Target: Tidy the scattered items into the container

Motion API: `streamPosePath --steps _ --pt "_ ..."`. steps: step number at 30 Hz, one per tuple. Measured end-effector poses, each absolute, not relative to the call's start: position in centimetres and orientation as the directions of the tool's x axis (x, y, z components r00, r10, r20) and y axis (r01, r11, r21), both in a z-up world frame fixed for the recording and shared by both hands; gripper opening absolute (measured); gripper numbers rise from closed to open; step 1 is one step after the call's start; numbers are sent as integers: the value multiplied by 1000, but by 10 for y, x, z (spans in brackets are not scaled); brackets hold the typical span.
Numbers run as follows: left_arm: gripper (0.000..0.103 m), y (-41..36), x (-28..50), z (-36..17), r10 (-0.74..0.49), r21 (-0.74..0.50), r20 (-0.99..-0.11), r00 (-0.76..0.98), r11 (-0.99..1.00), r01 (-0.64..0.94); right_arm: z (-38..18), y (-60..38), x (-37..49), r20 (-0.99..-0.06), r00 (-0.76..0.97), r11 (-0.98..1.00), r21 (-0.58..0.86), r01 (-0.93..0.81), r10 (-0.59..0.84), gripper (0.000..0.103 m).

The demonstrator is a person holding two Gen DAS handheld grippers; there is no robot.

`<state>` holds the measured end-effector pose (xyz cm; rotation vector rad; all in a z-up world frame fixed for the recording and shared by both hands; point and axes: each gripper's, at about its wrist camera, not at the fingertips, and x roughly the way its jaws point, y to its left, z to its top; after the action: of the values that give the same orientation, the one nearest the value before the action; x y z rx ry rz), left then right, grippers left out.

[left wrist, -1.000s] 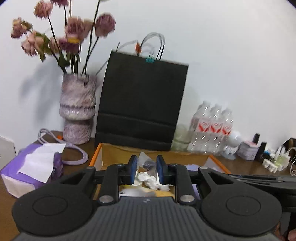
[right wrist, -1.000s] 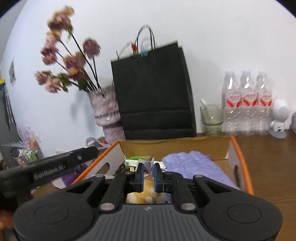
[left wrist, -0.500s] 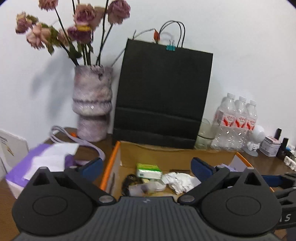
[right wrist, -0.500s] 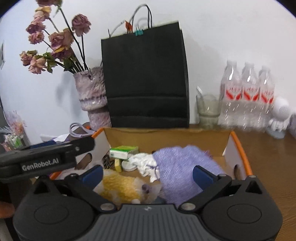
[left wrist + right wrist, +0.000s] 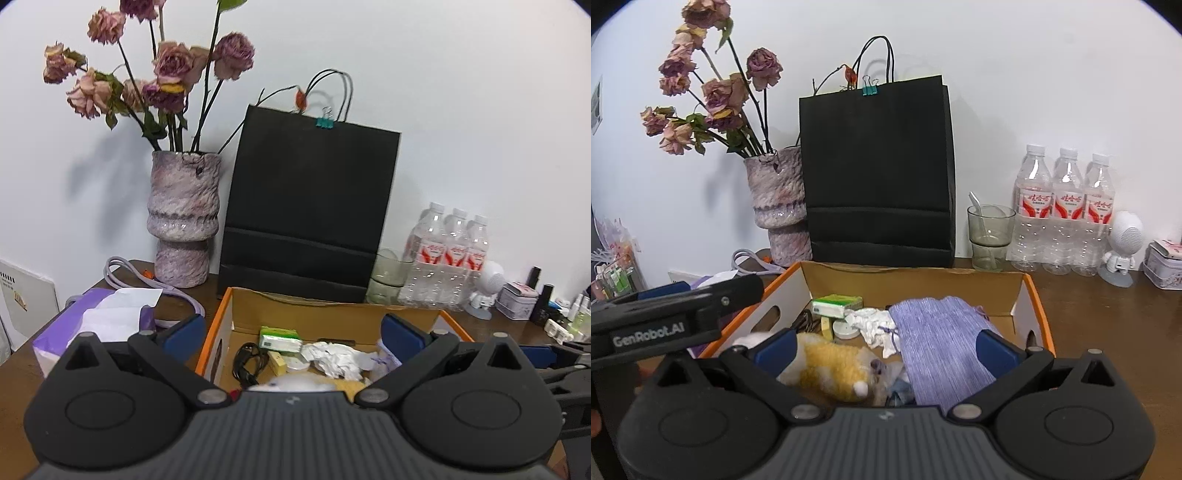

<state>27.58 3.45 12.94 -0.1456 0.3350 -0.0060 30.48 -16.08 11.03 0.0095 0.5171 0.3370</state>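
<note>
The brown wooden table (image 5: 1108,325) carries everything, set against a white wall. Largest on it is a black paper bag (image 5: 877,170), upright at the back with a teal binder clip (image 5: 870,90) on its top edge; no print shows on its face. Left of the bag stands a mottled purple vase (image 5: 183,218) of dried roses (image 5: 168,70). In front of the bag sits the container, an open cardboard box (image 5: 1032,295) with an orange rim. The gathered items lie inside: a folded lilac cloth (image 5: 942,339) on the right, a yellow plush toy (image 5: 834,367) at the near left, crumpled white paper (image 5: 871,321), a green-and-white packet (image 5: 836,304) whose print is too small to read, and a coiled black cable (image 5: 249,360). Left of the box lies a purple tissue pack (image 5: 96,321) with a white sheet sticking up. Right of the bag stand a drinking glass (image 5: 990,236), then three clear water bottles (image 5: 1067,206) with red-and-white labels bearing Chinese characters I cannot make out, then a small white robot figure (image 5: 1123,243) and a tin (image 5: 1165,264). The left gripper (image 5: 291,334) and the right gripper (image 5: 884,345) both hover over the box's near edge with jaws spread wide and nothing between the pads. The left gripper's body crosses the right view's left side, marked "GenRobot.AI", and hides part of the box's left wall.
</note>
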Motion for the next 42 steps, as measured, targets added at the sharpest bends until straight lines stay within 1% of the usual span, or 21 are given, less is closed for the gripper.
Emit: streamPosePath --steps 7,14,18,23,26,32,34,37,42 --pt "103 29 234 122 -54 -111 -332 942 994 17 104 -172 260 -491 829 959 56 -278 269 103" --pt "103 30 186 103 -70 -121 -316 946 992 33 82 -182 213 -478 827 954 111 -277 296 103" --pt "103 31 169 85 -63 -129 -320 945 991 22 65 -181 195 -473 831 955 98 -279 291 103" --pt "103 31 159 62 -28 -107 -332 943 994 -8 41 -175 187 -493 827 959 63 -276 270 103" --pt "103 28 156 53 10 -65 -318 948 997 -33 33 -172 186 -480 844 965 25 -261 240 103" --pt "103 23 155 50 47 -25 -318 947 998 -58 23 -167 187 -442 875 972 -23 -233 199 103" --pt "103 23 154 50 52 -18 -309 950 998 -61 23 -169 188 -439 878 975 -17 -220 191 103" --pt "103 21 154 50 60 -2 -306 950 998 -64 25 -174 186 -405 896 981 8 -195 182 103" --pt "103 16 152 51 74 21 -294 953 997 -71 26 -172 185 -401 899 980 -6 -197 179 103"
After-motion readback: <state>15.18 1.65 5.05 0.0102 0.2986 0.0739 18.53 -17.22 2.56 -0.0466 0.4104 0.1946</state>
